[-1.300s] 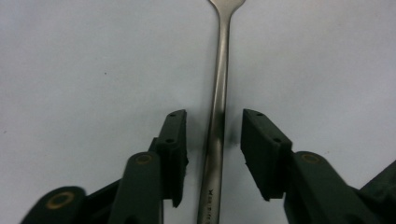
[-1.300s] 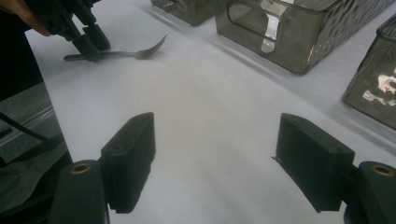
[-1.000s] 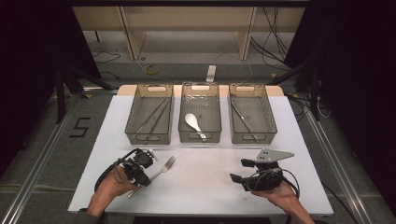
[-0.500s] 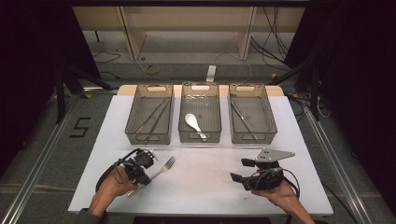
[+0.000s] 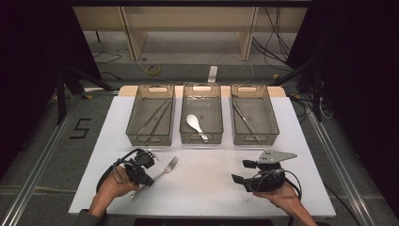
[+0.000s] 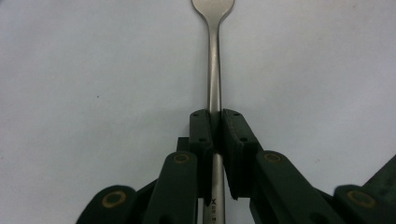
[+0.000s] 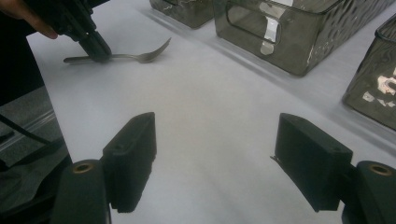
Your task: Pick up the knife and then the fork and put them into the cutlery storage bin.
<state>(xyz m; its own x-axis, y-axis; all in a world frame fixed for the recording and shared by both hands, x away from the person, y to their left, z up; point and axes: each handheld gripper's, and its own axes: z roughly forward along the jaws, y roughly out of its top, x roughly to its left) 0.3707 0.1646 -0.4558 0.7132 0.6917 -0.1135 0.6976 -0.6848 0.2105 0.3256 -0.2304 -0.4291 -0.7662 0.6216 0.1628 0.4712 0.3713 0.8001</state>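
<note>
A metal fork lies on the white table top, tines toward the bins. My left gripper holds it low on the handle. In the left gripper view the jaws have just been closing and now press on the fork's handle from both sides. The right gripper view shows that grip from across the table, with the fork flat on the surface. My right gripper rests at the front right, pointing left, its jaws wide apart with nothing between them.
Three smoky plastic bins stand in a row at the back. The left bin holds long thin utensils, the middle bin a white spoon, and the right bin one thin utensil. Bare table lies between the grippers.
The left gripper's jaws have drawn in onto the fork's handle. Neither hand has shifted, and the fork lies where it was.
</note>
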